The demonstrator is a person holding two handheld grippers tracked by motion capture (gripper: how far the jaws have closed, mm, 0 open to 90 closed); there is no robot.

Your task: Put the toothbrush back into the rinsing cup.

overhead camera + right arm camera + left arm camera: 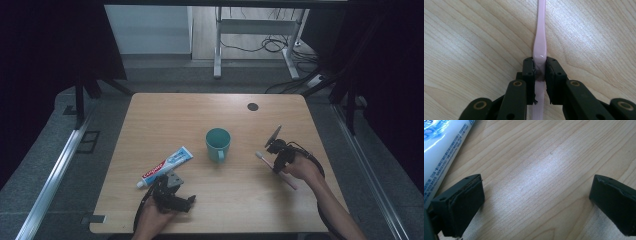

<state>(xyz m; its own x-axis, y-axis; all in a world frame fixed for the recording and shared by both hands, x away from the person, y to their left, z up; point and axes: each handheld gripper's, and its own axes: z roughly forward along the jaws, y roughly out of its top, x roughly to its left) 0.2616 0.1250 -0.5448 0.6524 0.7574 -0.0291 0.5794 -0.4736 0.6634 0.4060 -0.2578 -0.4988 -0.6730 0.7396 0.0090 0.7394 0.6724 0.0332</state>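
The right tongs point(540, 72) are clenched on a pink toothbrush point(539, 47), the jaws pinching the handle at its narrow waist, where the glossy plastic flares just ahead of the pads. In the high view the toothbrush point(276, 170) lies aslant near the right edge of the table point(210, 107), bristled head pointing toward the middle and the tail of the handle running back beside the person's right hand point(305, 170). Whether it is already lifted or resting on the wood is hard to tell from these angles.

The likeliest trouble is a slip. The handle is smooth, thin and rounded, and the grip sits on a tapering section, so a quick lift or twist could let it pivot between the pads or slide out. If the brush is meant for the teal cup point(218, 144) standing near the table's centre, a swinging head could also catch the rim and tip that light cup.

The left tongs point(536, 202) are released, jaws wide apart over bare wood near the front edge, with a blue-and-white toothpaste tube point(441, 157) just beside the left-hand jaw. A careless closing or sideways drift there could nudge the tube.
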